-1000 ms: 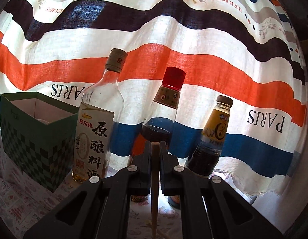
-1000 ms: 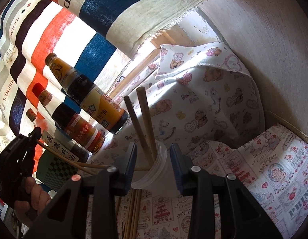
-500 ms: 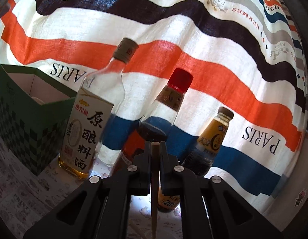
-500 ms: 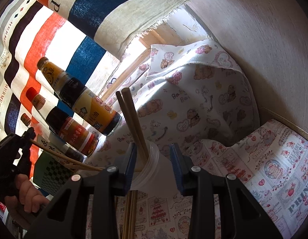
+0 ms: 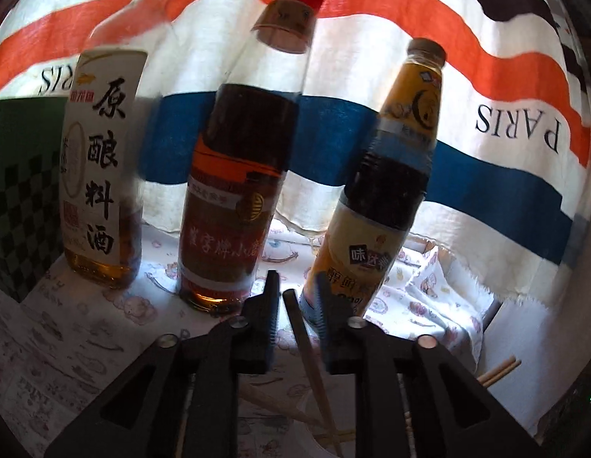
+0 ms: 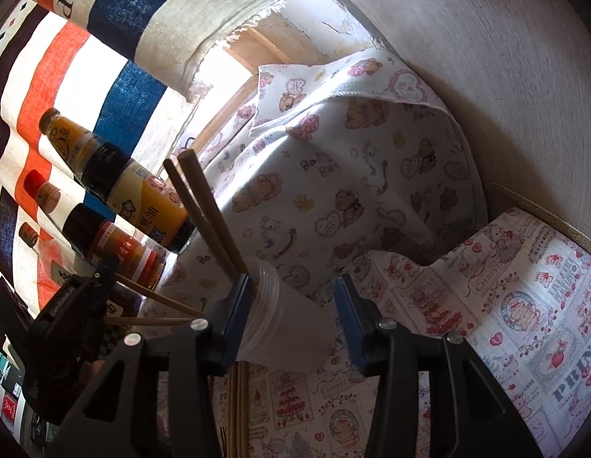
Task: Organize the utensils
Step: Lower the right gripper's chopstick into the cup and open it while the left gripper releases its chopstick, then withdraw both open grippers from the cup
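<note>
A clear plastic cup (image 6: 284,328) stands between the fingers of my right gripper (image 6: 293,316), which is open: the left finger touches the cup, the right finger stands apart. Two brown chopsticks (image 6: 207,213) lean out of the cup. My left gripper (image 5: 295,305) is open, and a wooden chopstick (image 5: 309,351) lies loose between its fingers, tilted. The left gripper also shows in the right wrist view (image 6: 74,316), with that chopstick (image 6: 158,299) reaching toward the cup. More chopsticks (image 6: 238,412) lie on the cloth under the cup.
Three sauce bottles stand at the back: a rice wine bottle (image 5: 100,160), a red-capped bottle (image 5: 238,175) and a yellow-labelled bottle (image 5: 387,198). A green checkered box (image 5: 20,191) is at the left. A striped curtain (image 5: 486,76) hangs behind. A wall (image 6: 486,57) is at the right.
My left gripper has opened and dropped lower, closer to the bottles; the chopstick now sits loose and tilted. My right gripper has opened wider around the cup.
</note>
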Available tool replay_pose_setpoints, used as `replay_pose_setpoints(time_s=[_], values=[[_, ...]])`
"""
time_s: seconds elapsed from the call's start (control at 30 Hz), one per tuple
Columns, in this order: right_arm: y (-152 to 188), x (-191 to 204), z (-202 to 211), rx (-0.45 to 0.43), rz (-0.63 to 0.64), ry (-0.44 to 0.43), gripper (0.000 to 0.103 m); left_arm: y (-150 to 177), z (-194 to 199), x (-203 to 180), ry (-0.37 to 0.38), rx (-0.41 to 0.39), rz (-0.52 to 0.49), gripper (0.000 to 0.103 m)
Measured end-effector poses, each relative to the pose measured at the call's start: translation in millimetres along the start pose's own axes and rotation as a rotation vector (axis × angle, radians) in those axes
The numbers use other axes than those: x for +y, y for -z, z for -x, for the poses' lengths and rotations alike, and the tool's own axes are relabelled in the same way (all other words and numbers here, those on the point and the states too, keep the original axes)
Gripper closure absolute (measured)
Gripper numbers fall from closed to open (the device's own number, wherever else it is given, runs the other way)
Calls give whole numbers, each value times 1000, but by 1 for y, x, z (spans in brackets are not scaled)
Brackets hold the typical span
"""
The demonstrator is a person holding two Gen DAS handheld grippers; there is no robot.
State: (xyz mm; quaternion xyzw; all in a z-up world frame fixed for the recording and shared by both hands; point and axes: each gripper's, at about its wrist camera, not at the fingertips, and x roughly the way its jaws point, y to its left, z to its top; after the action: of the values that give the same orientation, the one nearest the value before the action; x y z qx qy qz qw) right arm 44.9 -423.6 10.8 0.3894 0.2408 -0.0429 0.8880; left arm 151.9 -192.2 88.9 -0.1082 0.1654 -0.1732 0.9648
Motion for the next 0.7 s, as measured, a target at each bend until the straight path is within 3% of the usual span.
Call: replay_pose_setpoints(time_s=[0.03, 0.23, 0.33, 0.4, 0.6, 0.7], values=[[1, 1, -1, 5, 7, 1, 57, 1, 3, -3, 3, -5, -22, 57], [6, 10, -4, 51, 31, -3, 49, -9, 30, -3, -6, -29, -65, 36], [13, 18, -9, 143, 55, 69, 44, -16, 54, 6, -14, -40, -79, 25], [20, 27, -13, 211, 97, 53, 44, -17, 70, 15, -34, -13, -92, 17], [39, 53, -6, 174, 235, 66, 39, 4, 127, 39, -138, 38, -189, 14], [45, 58, -4, 201, 242, 34, 38, 14, 161, 53, -162, 6, -170, 10]])
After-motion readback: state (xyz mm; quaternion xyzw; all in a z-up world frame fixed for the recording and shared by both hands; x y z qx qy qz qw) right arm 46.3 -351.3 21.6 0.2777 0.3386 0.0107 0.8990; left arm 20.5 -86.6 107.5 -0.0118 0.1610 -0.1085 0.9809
